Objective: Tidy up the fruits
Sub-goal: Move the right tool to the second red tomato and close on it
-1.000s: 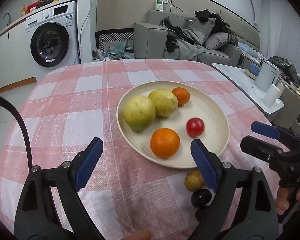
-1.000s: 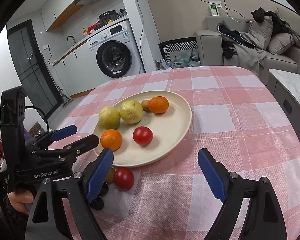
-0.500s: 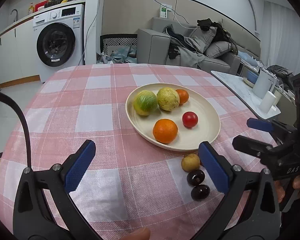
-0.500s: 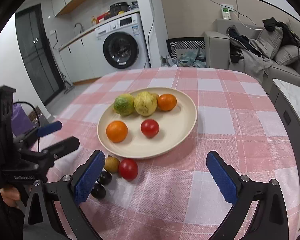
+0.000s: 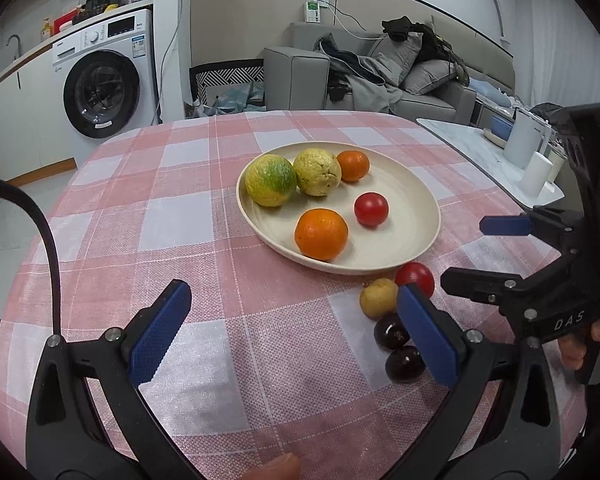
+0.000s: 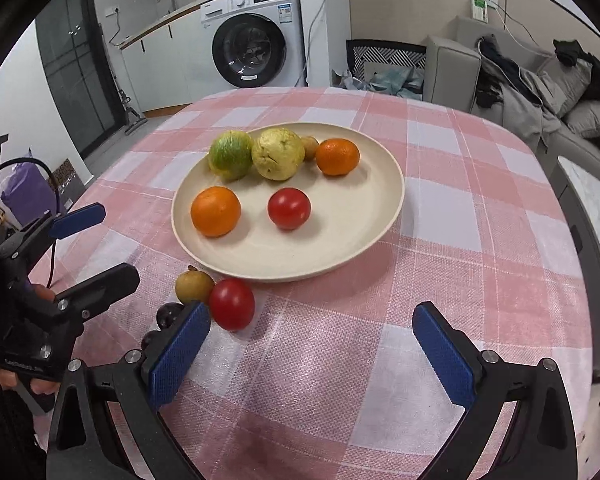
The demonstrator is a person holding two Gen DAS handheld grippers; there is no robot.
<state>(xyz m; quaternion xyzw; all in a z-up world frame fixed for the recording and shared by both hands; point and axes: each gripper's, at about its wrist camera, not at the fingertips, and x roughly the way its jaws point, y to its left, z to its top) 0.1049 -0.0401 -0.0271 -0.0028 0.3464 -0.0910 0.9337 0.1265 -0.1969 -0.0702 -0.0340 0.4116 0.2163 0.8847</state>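
Note:
A cream plate (image 5: 404, 240) (image 6: 340, 236) on the pink checked tablecloth holds a green-yellow citrus (image 5: 271, 179), a pale yellow fruit (image 5: 317, 172), two oranges (image 5: 320, 234) (image 5: 352, 165) and a red tomato (image 5: 371, 209). A small brown fruit (image 6: 310, 147) shows behind them. Off the plate, by its near rim, lie a tan fruit (image 5: 378, 297) (image 6: 193, 286), a second tomato (image 5: 416, 276) (image 6: 231, 304) and two dark fruits (image 5: 390, 330) (image 5: 404, 362). My left gripper (image 5: 293, 332) (image 6: 95, 248) is open and empty, left of this cluster. My right gripper (image 6: 312, 356) (image 5: 488, 252) is open and empty, right of it.
A washing machine (image 5: 99, 80) and a grey sofa (image 5: 380, 76) stand beyond the table. A white side table (image 5: 480, 148) with cups and a jug is close on the right. A black cable (image 5: 47, 232) hangs at the left. Bare cloth lies under both grippers.
Both grippers have opened wider and drawn back from the plate. The loose fruits by the plate's near rim now show fully. The right wrist view has rolled.

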